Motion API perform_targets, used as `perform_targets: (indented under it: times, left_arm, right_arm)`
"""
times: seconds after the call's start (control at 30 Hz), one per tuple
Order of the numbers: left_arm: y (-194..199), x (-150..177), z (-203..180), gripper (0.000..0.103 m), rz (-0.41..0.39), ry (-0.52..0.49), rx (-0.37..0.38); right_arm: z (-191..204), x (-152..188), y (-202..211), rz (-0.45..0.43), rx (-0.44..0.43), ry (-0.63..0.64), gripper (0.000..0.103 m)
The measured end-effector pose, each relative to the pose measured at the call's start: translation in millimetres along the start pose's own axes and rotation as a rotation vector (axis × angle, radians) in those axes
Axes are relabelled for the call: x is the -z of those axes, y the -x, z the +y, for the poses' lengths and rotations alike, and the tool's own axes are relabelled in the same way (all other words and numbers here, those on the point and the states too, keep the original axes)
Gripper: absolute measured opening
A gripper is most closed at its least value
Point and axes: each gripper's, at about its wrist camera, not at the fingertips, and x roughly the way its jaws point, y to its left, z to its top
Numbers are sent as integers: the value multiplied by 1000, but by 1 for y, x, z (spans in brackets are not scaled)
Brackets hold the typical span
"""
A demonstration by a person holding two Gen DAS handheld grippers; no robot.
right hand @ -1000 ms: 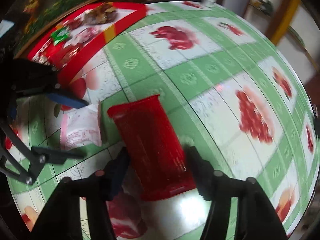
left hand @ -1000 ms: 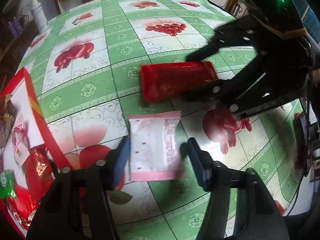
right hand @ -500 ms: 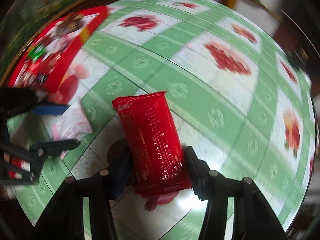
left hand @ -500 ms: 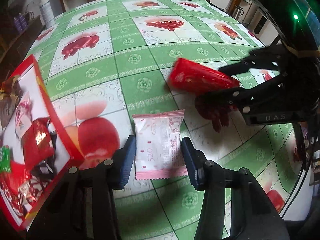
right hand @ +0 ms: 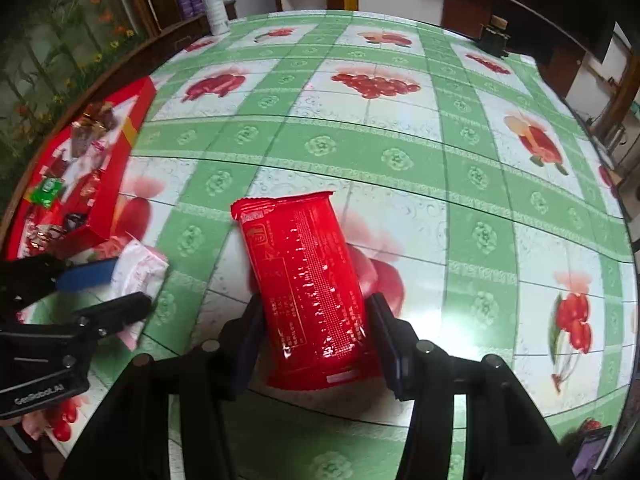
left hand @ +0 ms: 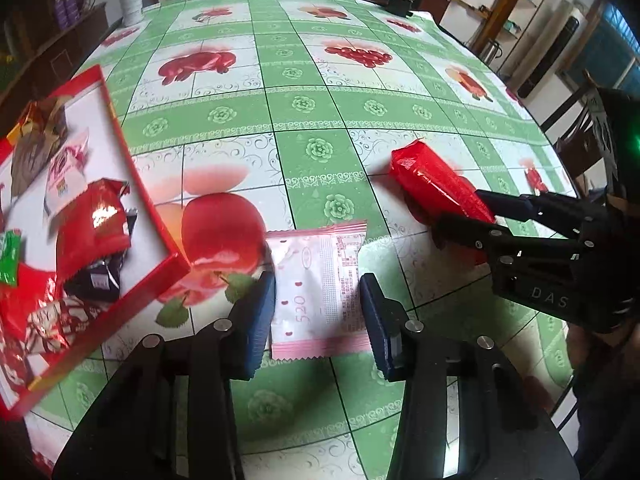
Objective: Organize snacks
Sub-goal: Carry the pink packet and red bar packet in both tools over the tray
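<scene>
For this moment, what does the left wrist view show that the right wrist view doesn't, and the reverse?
Only the left wrist view shows the printed face of the pink packet in the left gripper. Only the right wrist view shows the printed face of the red packet in the right gripper. Both show the red box of snacks and the tablecloth.

Box left of packet — wrapper right
</scene>
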Motion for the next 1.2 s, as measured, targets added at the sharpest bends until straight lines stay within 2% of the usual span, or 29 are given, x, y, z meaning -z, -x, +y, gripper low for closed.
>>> perform_targets:
  times: [0.23,0.6,1.2]
  left_arm:
    - [12,1,2,40,-29,6,7]
    - [18,-1,4,39,-41,14,11]
    - [48,-6,26,39,-114,83,15]
  right_arm:
    - [1,1,-1,-11,-82,-42,53]
    - [-1,0,2,-14,-139,-65,53]
    - [23,-11,18,-48,-169,-16,53]
